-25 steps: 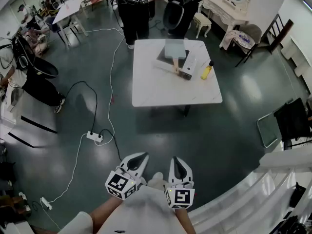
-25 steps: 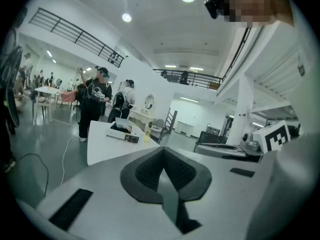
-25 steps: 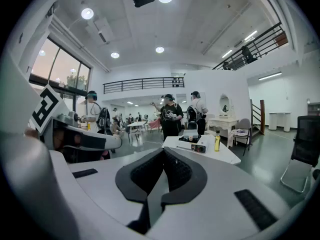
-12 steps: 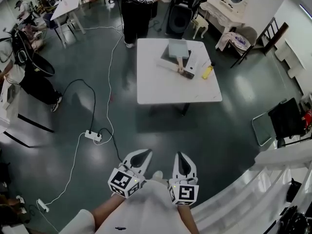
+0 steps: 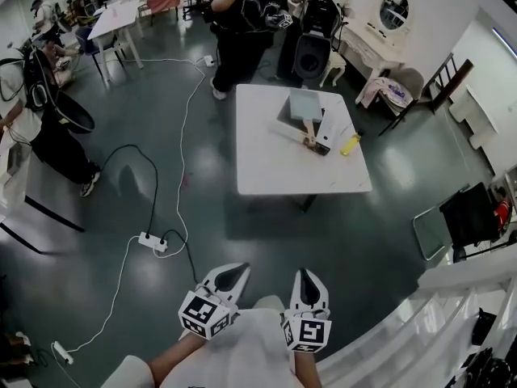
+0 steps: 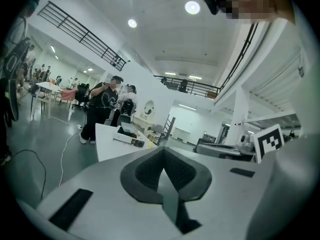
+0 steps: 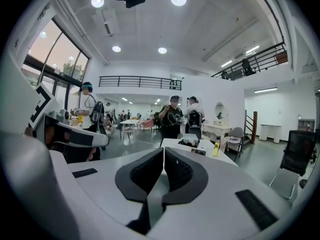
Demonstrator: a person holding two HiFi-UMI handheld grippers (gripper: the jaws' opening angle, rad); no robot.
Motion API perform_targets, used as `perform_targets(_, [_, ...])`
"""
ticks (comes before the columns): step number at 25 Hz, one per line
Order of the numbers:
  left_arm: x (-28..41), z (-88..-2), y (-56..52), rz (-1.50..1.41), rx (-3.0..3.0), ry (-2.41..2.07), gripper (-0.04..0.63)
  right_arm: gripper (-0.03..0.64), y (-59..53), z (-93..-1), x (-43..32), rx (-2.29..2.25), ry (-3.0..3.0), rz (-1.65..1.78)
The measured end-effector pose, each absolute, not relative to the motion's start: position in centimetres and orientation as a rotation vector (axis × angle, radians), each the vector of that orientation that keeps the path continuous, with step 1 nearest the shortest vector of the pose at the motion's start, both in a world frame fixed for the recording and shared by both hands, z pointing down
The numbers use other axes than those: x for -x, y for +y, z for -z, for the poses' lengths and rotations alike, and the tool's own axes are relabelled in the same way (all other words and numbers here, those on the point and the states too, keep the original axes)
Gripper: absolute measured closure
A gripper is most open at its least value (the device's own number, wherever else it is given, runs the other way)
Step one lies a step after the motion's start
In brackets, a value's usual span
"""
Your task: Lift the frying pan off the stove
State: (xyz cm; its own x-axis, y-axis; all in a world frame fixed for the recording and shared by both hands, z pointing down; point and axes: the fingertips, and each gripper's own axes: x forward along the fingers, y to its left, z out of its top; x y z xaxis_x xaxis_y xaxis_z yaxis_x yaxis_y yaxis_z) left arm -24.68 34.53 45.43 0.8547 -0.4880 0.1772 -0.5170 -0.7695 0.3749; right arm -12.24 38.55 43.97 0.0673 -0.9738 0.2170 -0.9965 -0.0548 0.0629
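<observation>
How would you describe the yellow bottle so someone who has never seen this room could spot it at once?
Find the white table standing alone on the dark floor ahead. On its far half sits the stove, and the yellow bottle is just to the stove's right, near the table's right edge. It is the only brightly coloured thing on an otherwise white and grey tabletop.

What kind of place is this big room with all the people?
Probably a big indoor hall used as a workshop or test space: a white table stands on the dark floor, a power strip with long cables lies nearby, and a railed balcony runs high up.
</observation>
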Motion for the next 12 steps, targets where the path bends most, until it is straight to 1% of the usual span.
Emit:
perform_targets(7, [24.6, -46.7, 31.9, -0.152, -2.606, -0.71, 0.594, 0.615, 36.3, -45.1, 13.4, -2.145, -2.04, -0.23])
perform_targets(12, [22.8, -47.4, 28.9, -0.168, -2.595, -0.72, 0.594, 0.615, 33.2, -46.1, 11.5, -2.128, -2.046, -0.272])
